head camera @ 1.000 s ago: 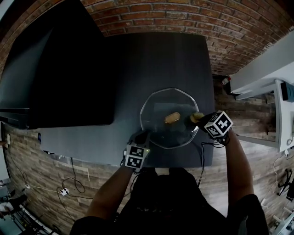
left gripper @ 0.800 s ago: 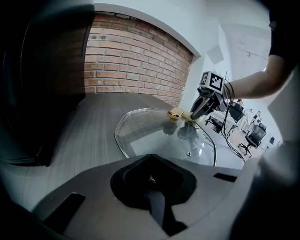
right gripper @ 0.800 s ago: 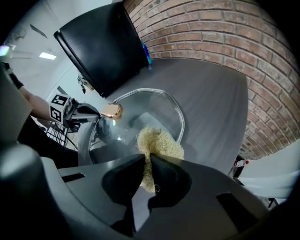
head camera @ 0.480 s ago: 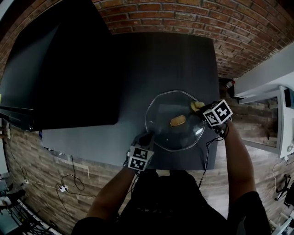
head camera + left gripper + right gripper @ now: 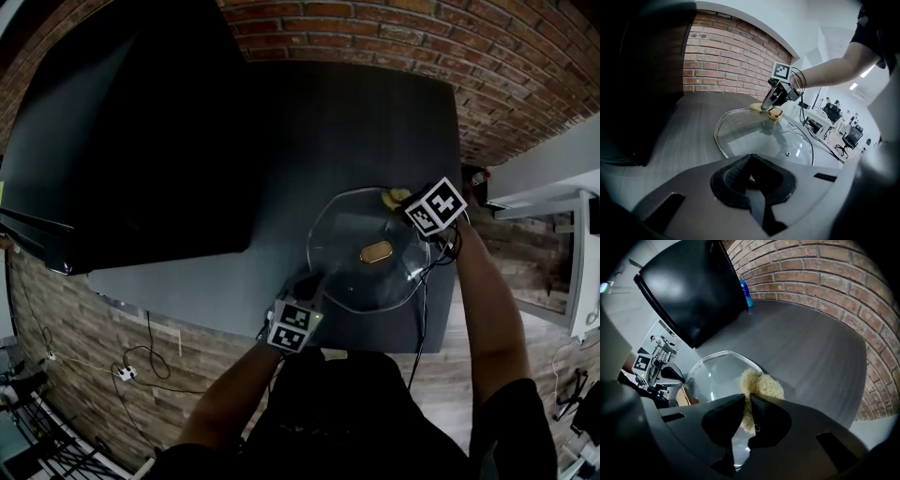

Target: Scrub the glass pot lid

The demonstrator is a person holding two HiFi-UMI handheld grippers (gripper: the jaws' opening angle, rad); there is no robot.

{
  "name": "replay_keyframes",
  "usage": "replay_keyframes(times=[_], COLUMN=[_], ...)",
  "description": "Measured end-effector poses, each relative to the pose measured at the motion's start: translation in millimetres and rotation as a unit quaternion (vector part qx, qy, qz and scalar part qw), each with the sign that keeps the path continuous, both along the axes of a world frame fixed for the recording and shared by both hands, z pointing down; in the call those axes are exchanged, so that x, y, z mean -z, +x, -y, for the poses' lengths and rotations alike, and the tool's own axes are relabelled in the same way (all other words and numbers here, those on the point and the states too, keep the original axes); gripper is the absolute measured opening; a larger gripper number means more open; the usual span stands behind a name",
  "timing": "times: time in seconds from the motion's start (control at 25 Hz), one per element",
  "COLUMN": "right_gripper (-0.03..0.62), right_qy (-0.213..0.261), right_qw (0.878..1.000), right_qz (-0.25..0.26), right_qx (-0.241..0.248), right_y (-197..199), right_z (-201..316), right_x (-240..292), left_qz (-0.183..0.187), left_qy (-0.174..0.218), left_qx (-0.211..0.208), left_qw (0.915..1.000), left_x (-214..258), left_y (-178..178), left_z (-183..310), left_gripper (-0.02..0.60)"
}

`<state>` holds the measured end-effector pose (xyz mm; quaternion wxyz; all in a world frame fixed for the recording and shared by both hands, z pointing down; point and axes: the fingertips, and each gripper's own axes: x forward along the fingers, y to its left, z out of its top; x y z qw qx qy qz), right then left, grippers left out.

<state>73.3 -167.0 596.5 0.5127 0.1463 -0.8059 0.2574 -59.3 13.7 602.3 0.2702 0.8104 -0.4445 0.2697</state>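
Note:
The glass pot lid [image 5: 354,277] with a gold knob [image 5: 376,252] lies on the dark table [image 5: 356,122]. My left gripper [image 5: 305,284] is at the lid's near-left rim, jaws shut on the rim [image 5: 749,177]. My right gripper [image 5: 401,203] is at the far-right rim, shut on a yellow scrubbing sponge [image 5: 392,198]. In the right gripper view the sponge [image 5: 761,384] bulges out past the jaws and presses on the lid's edge [image 5: 717,357]. The left gripper view shows the lid [image 5: 754,136], its knob [image 5: 775,112] and the right gripper [image 5: 766,106] beyond it.
A large black screen [image 5: 122,141] takes up the table's left side. A brick wall [image 5: 394,33] runs behind the table, and a blue bottle [image 5: 745,291] stands near it. The table's right edge [image 5: 457,141] is close to the lid. Cables hang off my right gripper.
My right gripper has slid the sponge along the lid's right rim, from beside the knob towards the far edge. The left gripper keeps its hold on the near rim.

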Motion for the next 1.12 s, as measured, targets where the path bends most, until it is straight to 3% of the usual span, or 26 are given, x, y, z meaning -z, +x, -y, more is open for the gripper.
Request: replay_keyframes(times=[0.32,0.64,0.8,1.12], right_gripper=[0.043,0.041,0.041,0.041], right_qy=[0.013,0.030,0.018,0.030], right_qw=[0.995,0.978,0.966,0.928], right_qz=[-0.014,-0.018,0.011,-0.024], right_qx=[0.094,0.206,0.257,0.371], right_y=[-74,-137,-165,-171], right_z=[8,-23,-55,-111], right_x=[-1,-1,3,5], left_qz=[-0.002,-0.008,-0.008,-0.004], left_qy=[-0.007,-0.006,-0.008,-0.005], left_qx=[0.001,0.005,0.005,0.005], left_qw=[1.0000,0.9999,0.9999,1.0000], left_x=[-6,-8,-8,-7], left_y=[0,-2,-2,0], left_z=[-4,-6,-6,-4], left_gripper=[0.032,0.032,0.032,0.032])
